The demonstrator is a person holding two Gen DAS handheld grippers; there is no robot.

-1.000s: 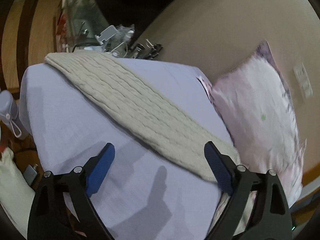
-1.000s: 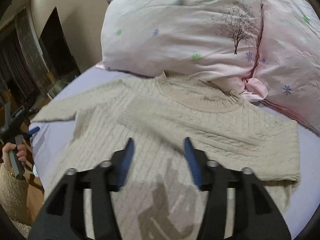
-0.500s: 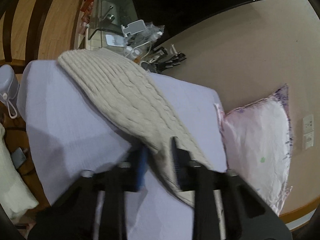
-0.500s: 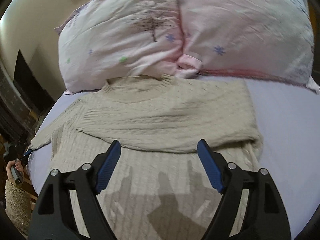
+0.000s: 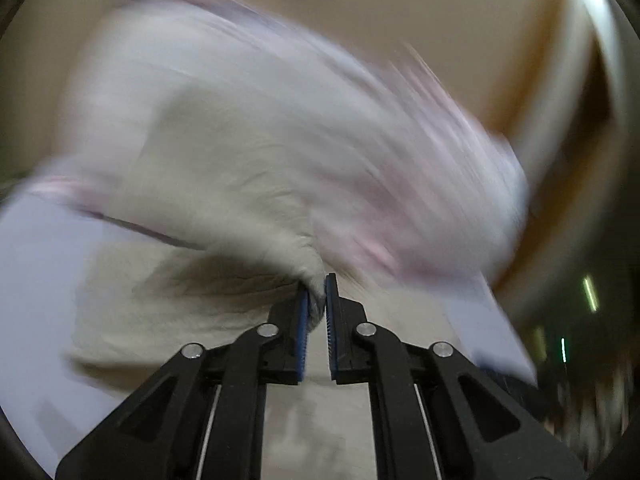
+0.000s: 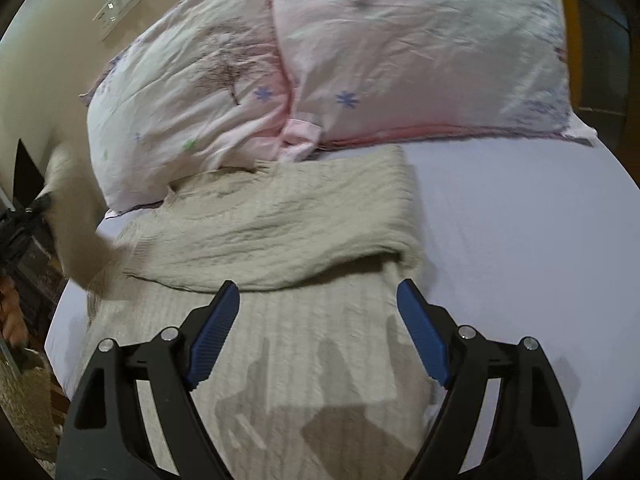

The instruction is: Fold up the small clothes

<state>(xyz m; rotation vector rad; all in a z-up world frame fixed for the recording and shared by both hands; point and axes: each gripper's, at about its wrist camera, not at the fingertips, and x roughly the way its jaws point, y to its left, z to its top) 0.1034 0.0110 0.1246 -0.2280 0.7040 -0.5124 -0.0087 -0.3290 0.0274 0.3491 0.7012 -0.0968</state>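
Observation:
A beige cable-knit sweater (image 6: 280,232) lies on the lavender bed sheet (image 6: 520,240), its right sleeve folded across the chest. My left gripper (image 5: 316,300) is shut on the sweater's left sleeve (image 5: 240,184) and holds it lifted; that view is heavily blurred. In the right wrist view the raised sleeve (image 6: 76,216) hangs at the far left, with the left gripper dark beside it. My right gripper (image 6: 320,320) is open and empty, hovering just above the sweater's body below the folded sleeve.
Two pink floral pillows (image 6: 320,60) lie against the beige wall at the head of the bed, touching the sweater's collar. The bed's left edge (image 6: 56,320) drops to a dark floor. A wall socket (image 6: 116,8) sits above the pillows.
My left gripper has closed on the left sleeve and swung it up toward the pillows. My right gripper has opened and shifted right along the sweater.

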